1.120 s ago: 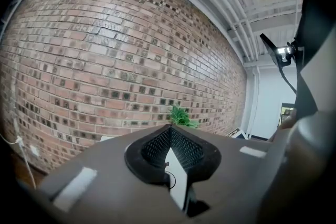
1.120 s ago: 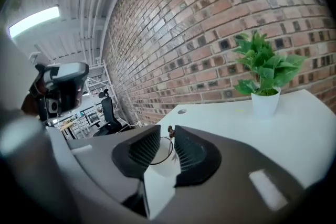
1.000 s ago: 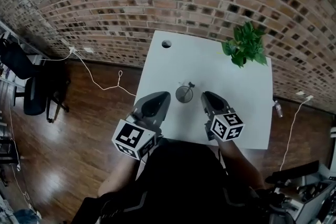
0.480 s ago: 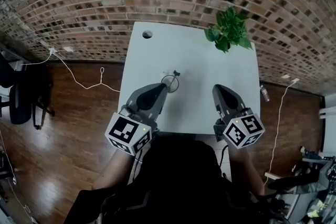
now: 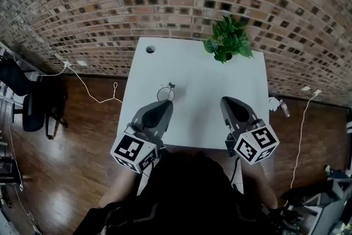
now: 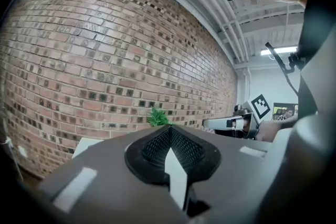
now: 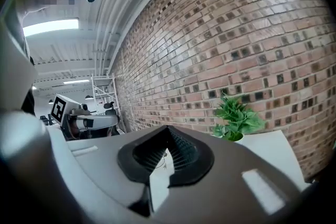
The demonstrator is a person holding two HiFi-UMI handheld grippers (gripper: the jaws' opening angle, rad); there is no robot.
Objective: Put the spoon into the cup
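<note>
A small clear cup point(image 5: 164, 94) stands on the white table point(image 5: 209, 80), left of the middle. The spoon point(image 5: 171, 86) sits in it, its handle sticking out at the upper right. My left gripper point(image 5: 160, 105) hangs just short of the cup on the near side, jaws shut and empty. My right gripper point(image 5: 227, 101) is well to the right of the cup, over the table's near half. It is also shut, with nothing in it. Each gripper view shows closed pads point(image 6: 170, 147) point(image 7: 167, 155) and the other gripper off to the side.
A green potted plant point(image 5: 227, 41) stands at the table's far edge against the brick wall. A round cable hole point(image 5: 150, 49) is in the far left corner. Wooden floor, a white cable point(image 5: 96, 93) and a black chair point(image 5: 33, 102) lie to the left.
Both grippers have drawn back from the cup, the right one swinging out to the right. The cup with the spoon in it stays on the table.
</note>
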